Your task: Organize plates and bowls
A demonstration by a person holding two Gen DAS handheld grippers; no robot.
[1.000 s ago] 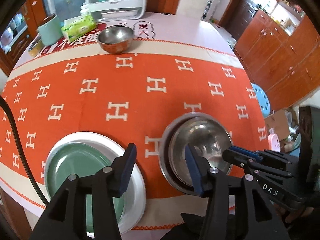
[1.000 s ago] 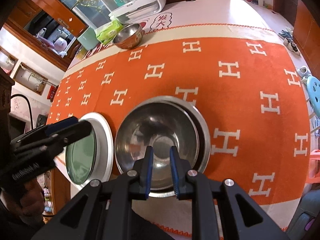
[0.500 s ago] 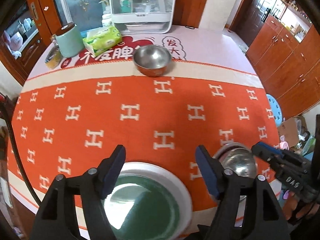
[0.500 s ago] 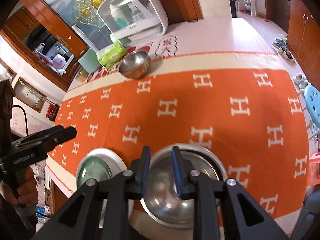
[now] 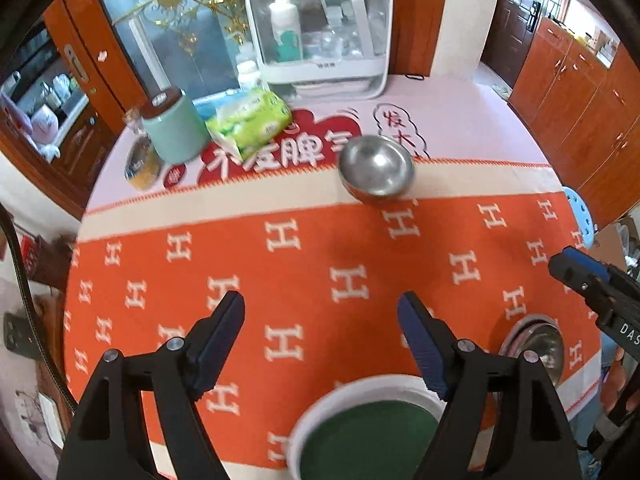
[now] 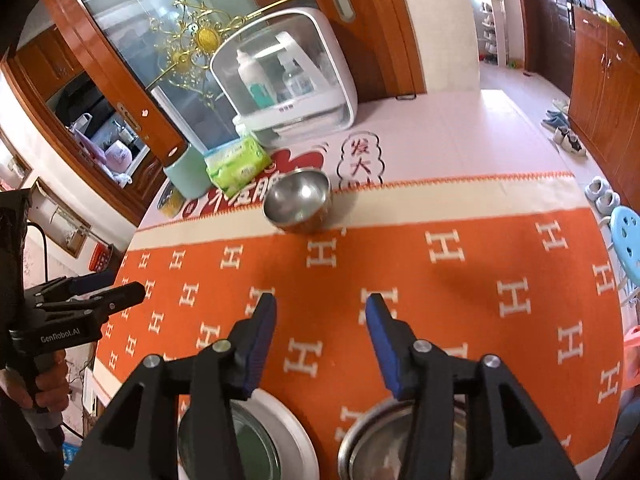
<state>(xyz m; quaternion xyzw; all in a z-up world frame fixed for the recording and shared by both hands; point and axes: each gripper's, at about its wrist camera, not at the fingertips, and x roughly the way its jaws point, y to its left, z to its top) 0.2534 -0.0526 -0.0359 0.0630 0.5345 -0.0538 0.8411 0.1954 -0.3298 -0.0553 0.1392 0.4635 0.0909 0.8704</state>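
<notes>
A small steel bowl [image 5: 377,169] [image 6: 298,201] stands alone at the far edge of the orange cloth. Near the front edge a green plate rests in a white plate [image 5: 340,400] [image 6: 288,420], and beside it steel bowls are nested [image 5: 536,344] [image 6: 364,440]. My left gripper [image 5: 320,320] hangs above the cloth, its jaws opening with nothing between them. My right gripper [image 6: 320,312] also hangs over bare cloth, jaws opening and empty. Each gripper shows at the edge of the other's view.
At the back of the round table stand a white clear-fronted case [image 5: 320,36], a green tissue pack [image 5: 250,122], a mint canister [image 5: 172,128] and a small tin [image 5: 138,164]. A blue stool [image 6: 628,236] and shoes lie on the floor to the right.
Both grippers lifted away from the nested bowls and plates, which slid to the bottom of the views. Both pairs of jaws widened; the right one let go of the bowl rim.
</notes>
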